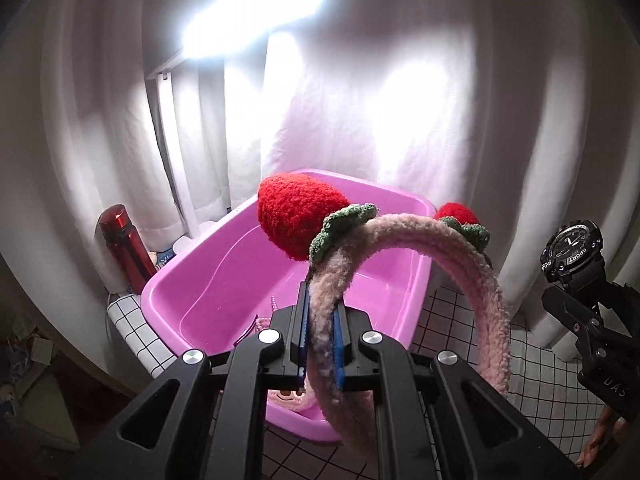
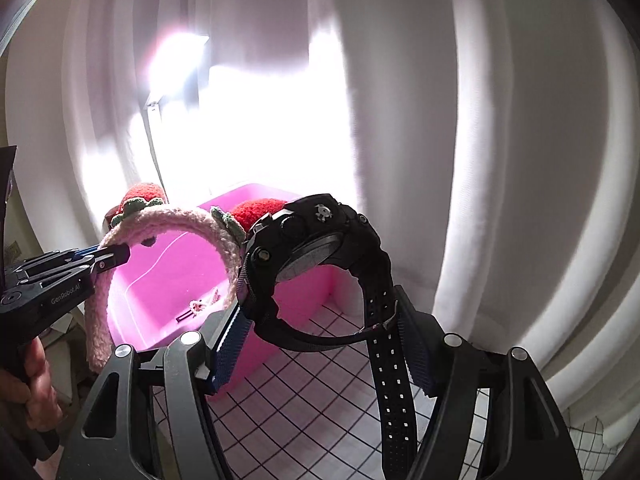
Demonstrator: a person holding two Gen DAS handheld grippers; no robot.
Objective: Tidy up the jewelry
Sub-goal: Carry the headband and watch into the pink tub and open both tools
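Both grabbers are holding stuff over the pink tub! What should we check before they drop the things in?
1. Left gripper shut on the fuzzy strawberry headband: ok.
2. Right gripper holding the black watch between its pads: ok.
3. Pink tub has bare floor for both things: ok.
4. Headband is above the tub: ok.
5. Watch is fully above the tub, not the checked cloth: cannot tell.
6. Small trinkets already in the tub sit clear of the drop: cannot tell.
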